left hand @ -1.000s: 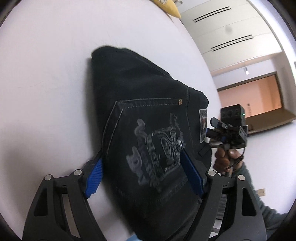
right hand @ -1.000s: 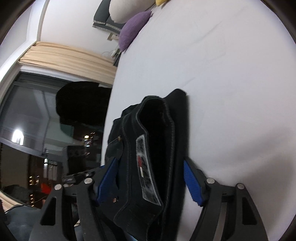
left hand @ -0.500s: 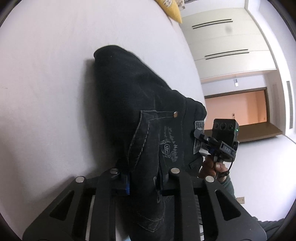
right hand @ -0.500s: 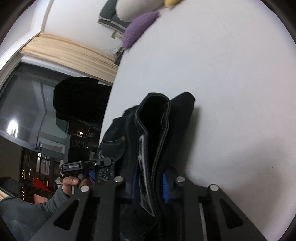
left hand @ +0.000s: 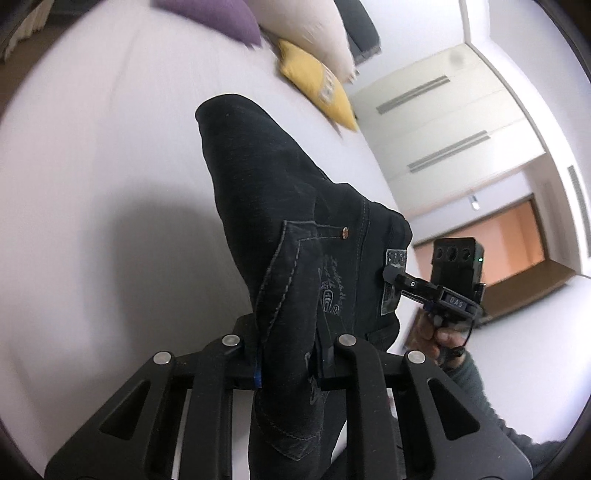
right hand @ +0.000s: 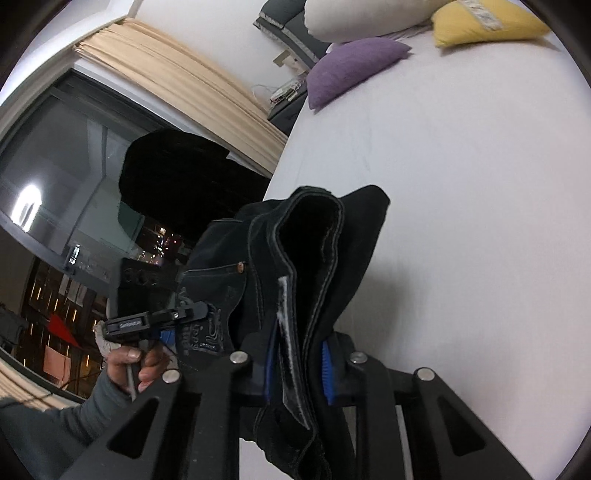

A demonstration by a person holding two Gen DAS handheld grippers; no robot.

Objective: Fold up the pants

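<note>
Black jeans [left hand: 273,206] hang lifted at the waist above a white bed [left hand: 92,155], their far end still trailing on the sheet. My left gripper [left hand: 286,360] is shut on the back-pocket edge of the waist. In the right wrist view the same black jeans [right hand: 314,266] show their waistband and inner label, and my right gripper [right hand: 299,373] is shut on that waistband. Each view shows the other gripper: the right gripper [left hand: 391,273] at the belt label, the left gripper [right hand: 199,308] at the printed pocket, each held by a hand.
Purple [left hand: 218,18], cream [left hand: 306,26] and yellow [left hand: 317,85] pillows lie at the head of the bed [right hand: 461,166]. White wardrobe doors [left hand: 436,122] stand beyond. A dark window [right hand: 62,192] and beige curtain [right hand: 177,77] flank the bed's other side.
Both grippers went from open around the waist to shut on it, then rose and drew back, lifting the jeans' waist off the sheet. The pillows have come into view.
</note>
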